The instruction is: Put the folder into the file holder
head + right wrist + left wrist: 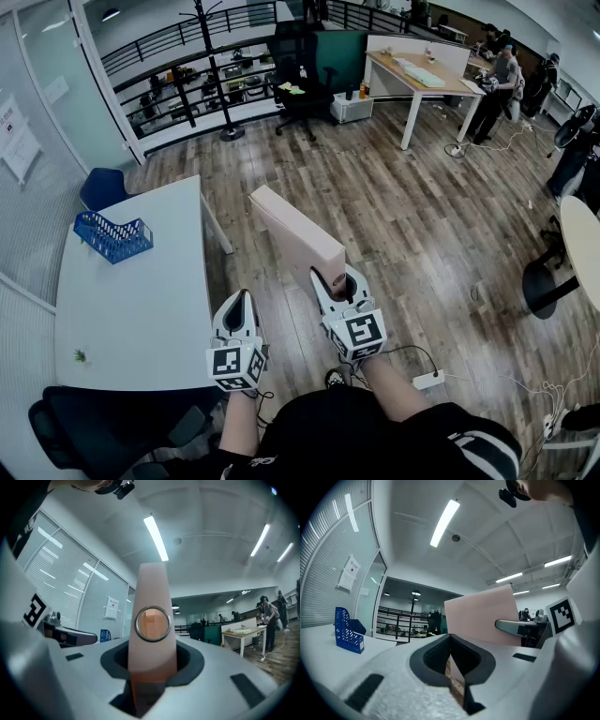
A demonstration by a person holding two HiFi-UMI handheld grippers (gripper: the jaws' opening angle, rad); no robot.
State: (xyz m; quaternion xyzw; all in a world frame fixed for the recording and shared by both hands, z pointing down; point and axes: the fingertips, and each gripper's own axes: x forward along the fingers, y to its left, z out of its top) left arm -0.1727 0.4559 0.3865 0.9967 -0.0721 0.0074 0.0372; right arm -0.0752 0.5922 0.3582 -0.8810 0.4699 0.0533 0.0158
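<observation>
A pale pink box folder (295, 234) sticks out forward over the wooden floor, held at its near end. My right gripper (335, 278) is shut on its spine. In the right gripper view the folder (152, 602) stands upright between the jaws, its metal finger ring facing the camera. The blue mesh file holder (113, 236) sits on the far left part of the white table (141, 319), well away from both grippers. My left gripper (240, 298) hangs beside the table's edge, shut with nothing in it. The left gripper view shows the folder (483, 616) at right and the file holder (348, 631) at left.
A blue chair (101, 187) stands behind the table and a dark chair (84, 431) at its near corner. A power strip (428, 380) and cables lie on the floor at right. Farther off are a black office chair (298, 70), a wooden desk (422, 80) and people (502, 75).
</observation>
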